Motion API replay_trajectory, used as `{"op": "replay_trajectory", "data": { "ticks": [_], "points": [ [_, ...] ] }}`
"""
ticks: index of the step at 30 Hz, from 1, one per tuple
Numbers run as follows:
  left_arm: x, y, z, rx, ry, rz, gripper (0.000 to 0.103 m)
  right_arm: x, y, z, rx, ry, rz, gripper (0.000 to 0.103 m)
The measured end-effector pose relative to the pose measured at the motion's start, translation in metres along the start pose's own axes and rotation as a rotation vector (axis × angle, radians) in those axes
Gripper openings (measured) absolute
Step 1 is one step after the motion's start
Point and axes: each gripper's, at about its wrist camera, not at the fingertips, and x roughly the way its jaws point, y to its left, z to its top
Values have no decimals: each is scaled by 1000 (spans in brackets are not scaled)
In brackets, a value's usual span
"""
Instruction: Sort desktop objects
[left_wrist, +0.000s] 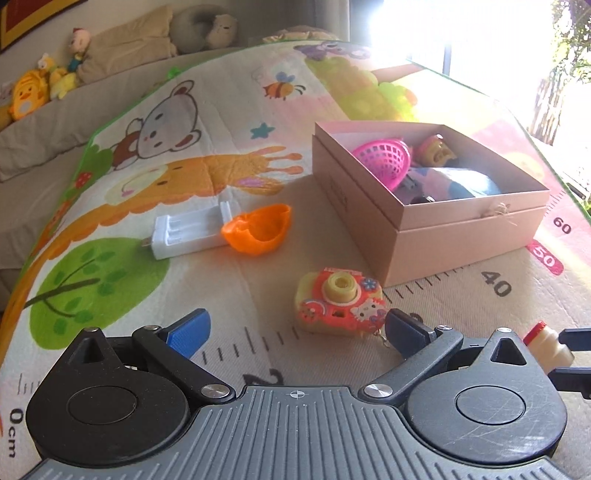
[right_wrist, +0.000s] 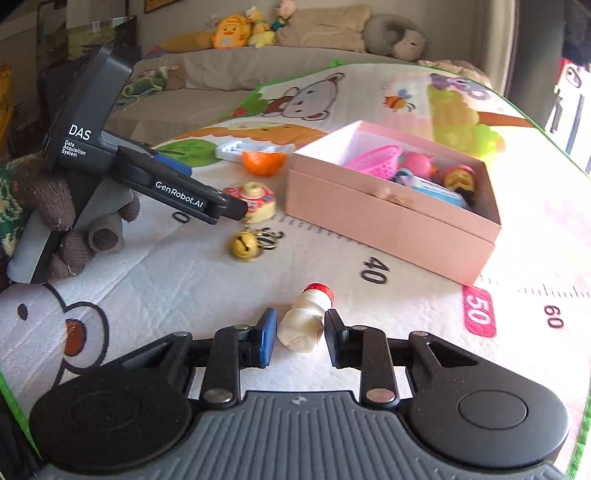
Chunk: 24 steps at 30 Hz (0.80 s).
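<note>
My left gripper (left_wrist: 295, 328) is open, its jaws wide apart just in front of a red and yellow toy camera (left_wrist: 340, 299) on the play mat; the right finger nearly touches the camera's corner. The camera (right_wrist: 256, 199) carries a keychain with a gold bell (right_wrist: 244, 245). My right gripper (right_wrist: 300, 332) is closed around a small cream bottle with a red cap (right_wrist: 304, 317), which lies on the mat; it also shows in the left wrist view (left_wrist: 546, 347). The pink box (left_wrist: 436, 218) holds a pink basket (left_wrist: 384, 158) and other toys.
An orange shell-shaped cup (left_wrist: 258, 229) and a white charger (left_wrist: 188, 230) lie left of the box. Plush toys (right_wrist: 236, 31) and cushions line the back. The mat carries a printed ruler (right_wrist: 373, 269). The left gripper's body (right_wrist: 110, 162) shows in the right wrist view.
</note>
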Motion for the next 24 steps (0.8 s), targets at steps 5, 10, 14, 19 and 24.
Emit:
{"op": "replay_trajectory", "data": {
  "ticks": [5,10,14,19,24],
  "points": [
    [15,-13,9,14,22,-6,93,-1,-13,-1,58,-19,-25,33],
    [15,-19,8,21,36,-14,69,10,-13,5,73,-22,-31,41],
    [4,-21,2,38,18,-24,66,20,-13,9,93,17,-36,38],
    [-34,-15,-15,39,-5,-55,66,8,-16,8,107,47,-19,25],
    [-98,-13,-6,53,-116,-81,66,-41,-24,18,87,-40,-42,25]
  ]
}}
